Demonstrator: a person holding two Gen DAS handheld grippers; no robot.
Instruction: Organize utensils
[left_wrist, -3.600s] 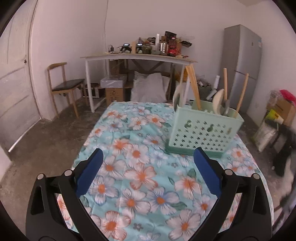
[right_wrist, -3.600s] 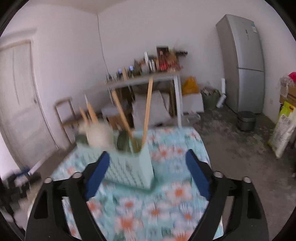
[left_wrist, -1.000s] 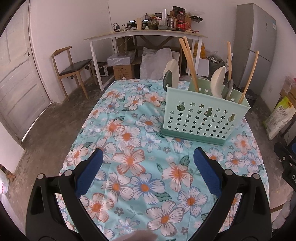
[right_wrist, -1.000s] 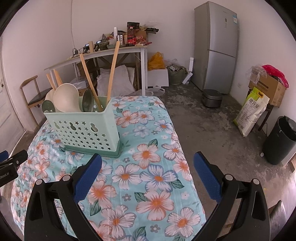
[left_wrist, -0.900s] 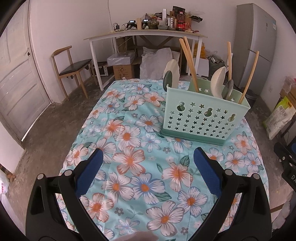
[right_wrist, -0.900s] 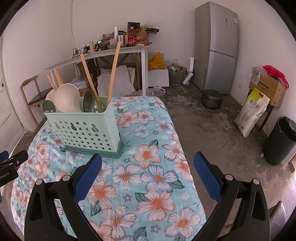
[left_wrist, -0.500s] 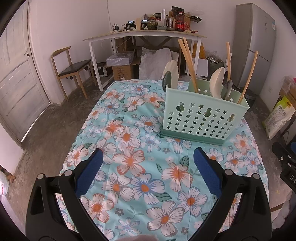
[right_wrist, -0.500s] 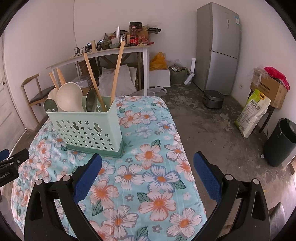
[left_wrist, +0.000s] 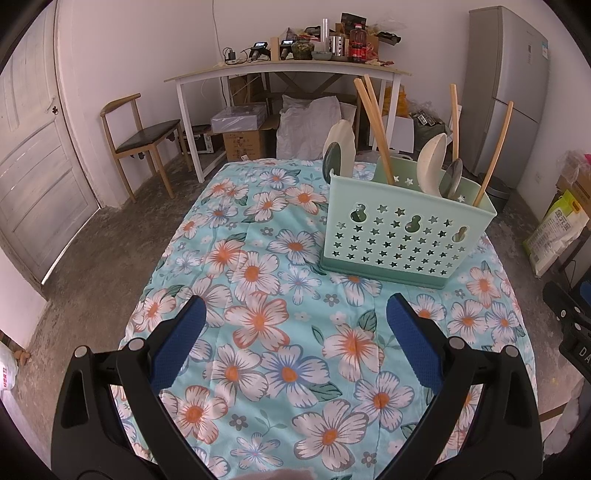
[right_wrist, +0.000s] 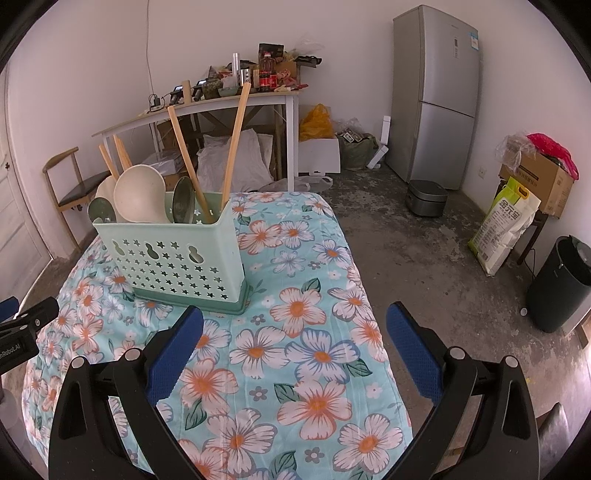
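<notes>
Nearest the mint caddy (left_wrist: 402, 236), on its front side, the left gripper (left_wrist: 295, 343) hangs over the floral tablecloth (left_wrist: 258, 288) with its blue pads spread wide and nothing between them. The right gripper (right_wrist: 295, 343) is likewise spread and empty, just off the caddy's right front corner. Every utensil in view already stands inside the caddy: the cream ladle (right_wrist: 138, 199), a green spoon (right_wrist: 183, 205) and the wooden handles (right_wrist: 234, 140) leaning out. No loose utensil lies on the cloth, so the sorting looks finished or paused; the next move is probably pulling both tools away. The caddy's dividers are hidden by its wall, so which compartment holds what is unclear.
</notes>
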